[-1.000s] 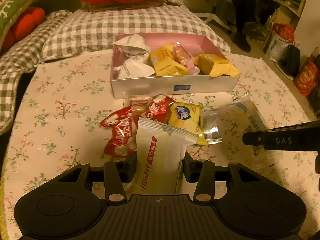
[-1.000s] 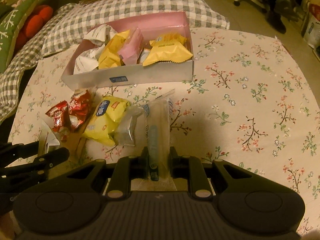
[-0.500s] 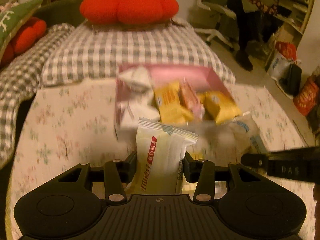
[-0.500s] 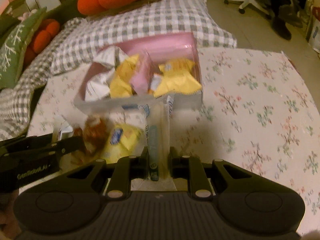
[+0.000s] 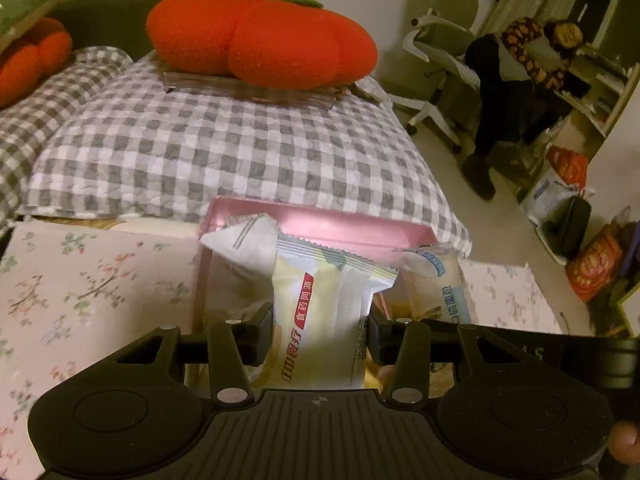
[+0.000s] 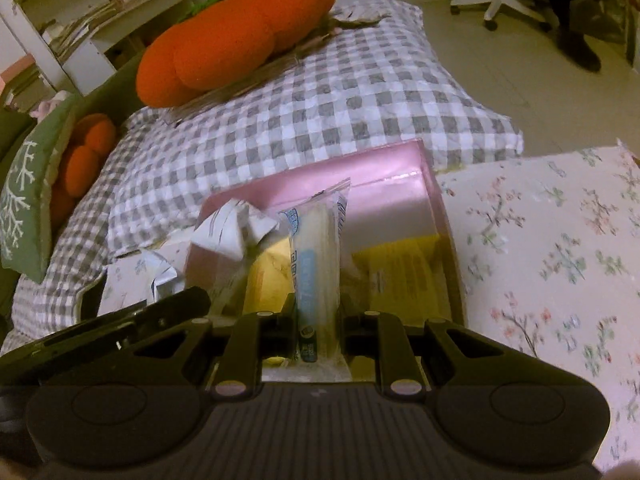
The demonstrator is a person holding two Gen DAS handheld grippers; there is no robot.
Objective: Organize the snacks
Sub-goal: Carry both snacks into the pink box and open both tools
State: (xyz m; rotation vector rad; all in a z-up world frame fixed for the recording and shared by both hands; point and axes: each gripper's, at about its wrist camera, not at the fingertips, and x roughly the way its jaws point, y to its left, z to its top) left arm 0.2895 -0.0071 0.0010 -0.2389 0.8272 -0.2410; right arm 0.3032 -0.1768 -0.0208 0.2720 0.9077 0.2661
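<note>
My left gripper [image 5: 320, 330] is shut on a pale yellow snack packet [image 5: 320, 320] with a red label, held upright over the near edge of the pink box [image 5: 320, 224]. My right gripper [image 6: 316, 330] is shut on a clear blue-printed snack packet [image 6: 318, 252], also hovering over the pink box [image 6: 384, 192]. That clear packet [image 5: 444, 284] shows at the right in the left wrist view, with the right gripper's finger below it. Inside the box lie white packets [image 6: 232, 232] and yellow packets [image 6: 404, 276]. The left gripper's finger [image 6: 132, 316] crosses the lower left of the right wrist view.
The box stands on a floral tablecloth [image 6: 560, 260], hard against a grey checked cushion [image 5: 224, 152] behind it. An orange persimmon pillow [image 5: 260, 36] rests on the cushion. An office chair [image 5: 440, 52] and bags [image 5: 592, 256] stand on the floor at the right.
Both grippers have carried their packets up and forward from the loose snack pile to above the pink box. The pile has dropped out of sight below them. Both grips are unchanged.
</note>
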